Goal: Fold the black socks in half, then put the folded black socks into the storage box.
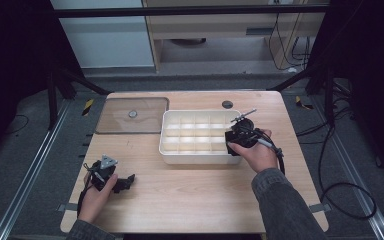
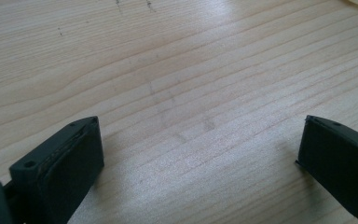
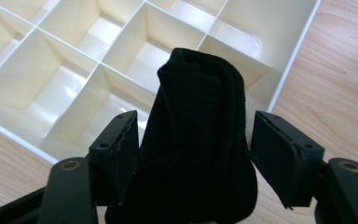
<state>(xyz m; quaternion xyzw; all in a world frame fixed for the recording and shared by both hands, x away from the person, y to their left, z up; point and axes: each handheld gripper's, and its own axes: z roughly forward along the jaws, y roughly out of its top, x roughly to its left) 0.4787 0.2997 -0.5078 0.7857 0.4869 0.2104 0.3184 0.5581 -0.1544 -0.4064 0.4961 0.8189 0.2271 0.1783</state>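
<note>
High view: your right gripper (image 1: 236,136) sits at the right end of the white compartment tray (image 1: 166,131), centre-right of the frame, while your left gripper (image 1: 122,182) rests low on the wooden table (image 1: 190,192) at lower left, well apart from the tray. A clear lid (image 1: 117,122) lies flat at upper left of the tabletop, just beside the tray.

Right gripper view: a black folded cloth, apparently a sock (image 3: 198,140), stands between the jaws in the lower centre of the frame, its top reaching over the tray's near-right compartments (image 3: 235,58). The jaws flank the sock on both sides; the left one looks to touch it, a sliver of gap shows on the right, so whether you are pinching it firmly cannot be told.

Left gripper view: the jaws are spread wide, with bare wood grain between them and nothing held.

Risks, judged from this pose: the sock sits above a divider rather than squarely over one cell, so releasing it here could leave it draped across two compartments or over the tray's right rim onto the table. A loose grip could let the fabric slip and unfold early. Pressing down with the left gripper idle could shift the light tray.
</note>
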